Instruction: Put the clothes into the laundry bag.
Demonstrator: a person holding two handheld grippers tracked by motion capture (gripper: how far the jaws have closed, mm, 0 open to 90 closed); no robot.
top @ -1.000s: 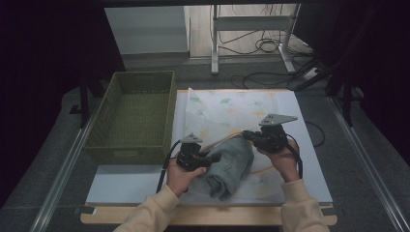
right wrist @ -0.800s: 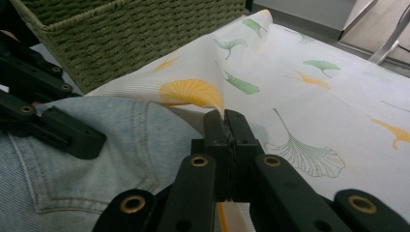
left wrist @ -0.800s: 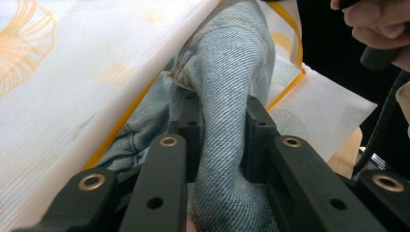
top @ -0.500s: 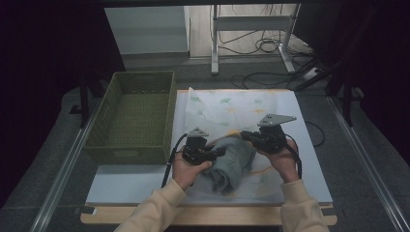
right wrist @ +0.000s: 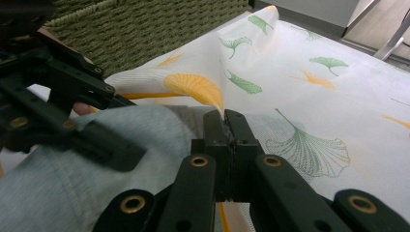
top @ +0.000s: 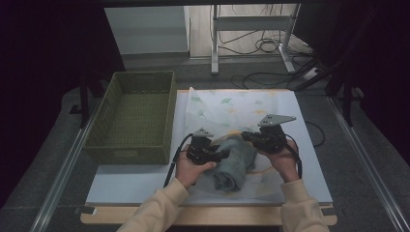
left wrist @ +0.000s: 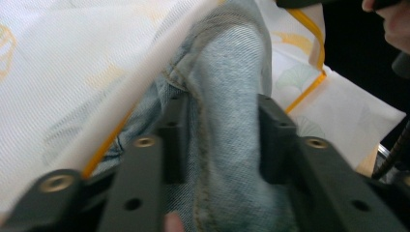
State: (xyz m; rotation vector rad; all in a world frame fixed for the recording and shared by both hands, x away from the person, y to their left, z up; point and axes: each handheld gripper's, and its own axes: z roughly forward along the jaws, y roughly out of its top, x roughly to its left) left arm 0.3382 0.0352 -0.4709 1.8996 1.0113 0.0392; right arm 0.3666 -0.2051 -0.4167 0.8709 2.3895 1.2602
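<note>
A rolled bundle of light-blue denim (top: 236, 163) lies half inside a white mesh bag (top: 232, 108) printed with ginkgo leaves and edged in yellow. My left gripper (top: 223, 155) reaches in from the left. In the left gripper view its jaws have just been opening, and the left gripper (left wrist: 220, 140) straddles a fold of the denim (left wrist: 227, 72), which still fills the gap. My right gripper (top: 245, 136) comes from the right. In the right gripper view the right gripper (right wrist: 226, 118) is shut on the bag's raised edge (right wrist: 217, 99), holding it above the denim (right wrist: 145, 130).
A green woven basket (top: 135, 116) stands to the left of the bag, on a white board (top: 135, 181) over the grey table. Cables and metal stand legs (top: 215, 43) lie beyond the table's far edge. Rails run along both table sides.
My left gripper has edged a little to the right, closer against the denim roll. The right gripper has kept its place, with the bag edge still lifted.
</note>
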